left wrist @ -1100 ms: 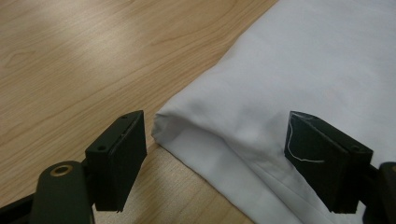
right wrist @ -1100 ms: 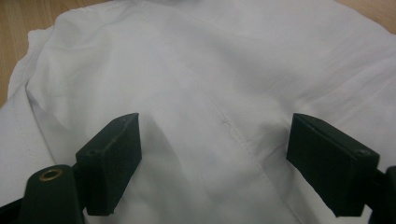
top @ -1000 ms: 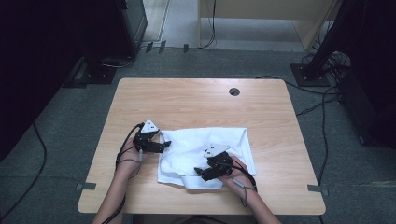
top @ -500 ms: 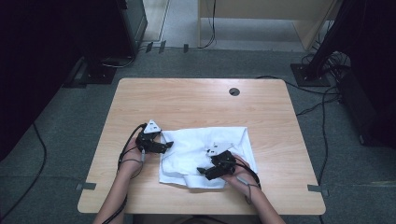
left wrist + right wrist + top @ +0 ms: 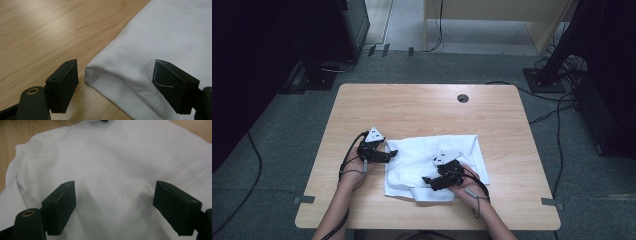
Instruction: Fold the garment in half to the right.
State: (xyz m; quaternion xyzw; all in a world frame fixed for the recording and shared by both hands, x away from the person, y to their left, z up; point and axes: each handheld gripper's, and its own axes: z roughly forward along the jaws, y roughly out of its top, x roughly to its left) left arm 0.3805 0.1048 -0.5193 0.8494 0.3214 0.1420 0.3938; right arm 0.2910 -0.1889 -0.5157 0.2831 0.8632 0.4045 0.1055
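Observation:
A white cloth (image 5: 432,150) lies folded on the near half of the wooden table (image 5: 422,110). My left gripper (image 5: 391,154) rests at the cloth's left edge. In the left gripper view its jaws stand wide apart around a folded corner of the cloth (image 5: 105,72), the pads not pressing it. My right gripper (image 5: 427,180) hovers over the cloth's near part, pointing left. Its jaws are spread wide above the smooth white cloth (image 5: 112,175), with nothing clamped between them.
A round cable hole (image 5: 463,98) sits near the table's far edge. Bare wood stretches across the far half and both sides. Black cables (image 5: 557,115) trail on the grey carpet to the right, and a dark stand base (image 5: 319,80) sits at the far left.
The right gripper has crept slightly toward the near edge over the cloth. The left gripper has stayed at the cloth's left edge. Both sets of jaws remain wide.

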